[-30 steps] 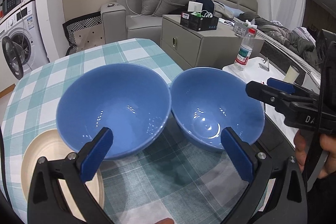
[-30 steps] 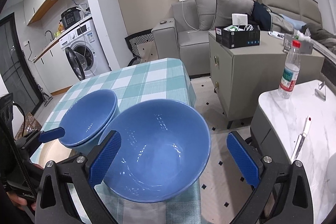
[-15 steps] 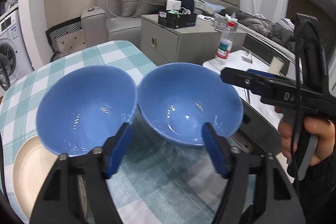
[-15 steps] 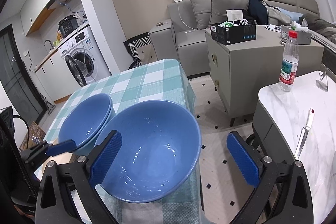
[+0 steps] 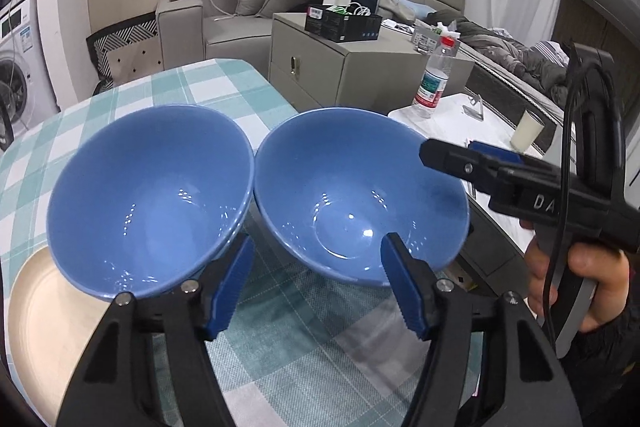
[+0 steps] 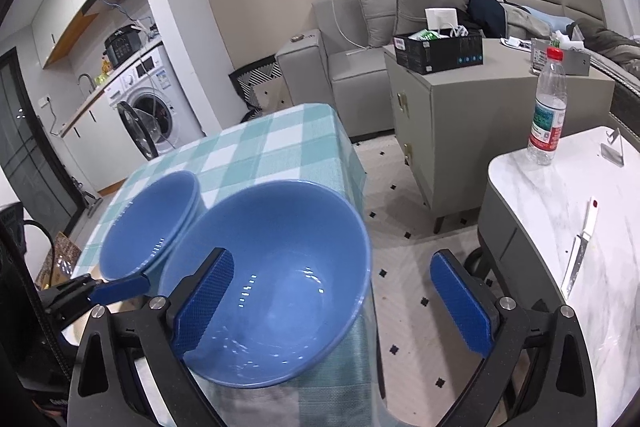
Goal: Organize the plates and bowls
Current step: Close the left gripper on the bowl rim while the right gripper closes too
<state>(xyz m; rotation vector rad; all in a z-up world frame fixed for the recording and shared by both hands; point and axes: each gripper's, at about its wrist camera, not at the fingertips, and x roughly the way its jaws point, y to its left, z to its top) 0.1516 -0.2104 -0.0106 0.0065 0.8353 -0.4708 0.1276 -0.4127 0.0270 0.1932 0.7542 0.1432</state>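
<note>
Two blue bowls (image 5: pixel 152 195) (image 5: pixel 360 195) sit upright, mouths facing up.

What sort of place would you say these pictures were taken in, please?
Most likely a small lived-in flat: a grey sofa with cushions, a washing machine under a kitchen counter, and a checked tablecloth beneath two blue bowls.

- Glossy, smooth blue glaze on both bowls (image 5: pixel 152 195) (image 5: pixel 360 199), catching small light glints.
- Woven checked cloth (image 5: pixel 304 339) over the bench, matt and finely textured.
- Cream plate (image 5: pixel 44 311), smooth with a soft sheen.
- Matt black plastic on the left claw (image 5: pixel 316 287) and right claw (image 6: pixel 332 303), with ribbed blue pads (image 6: pixel 204 299) and shiny metal screws (image 6: pixel 503 303).
- Clear plastic bottle (image 6: pixel 548 107) on polished marble-look top (image 6: pixel 560 203).
</note>
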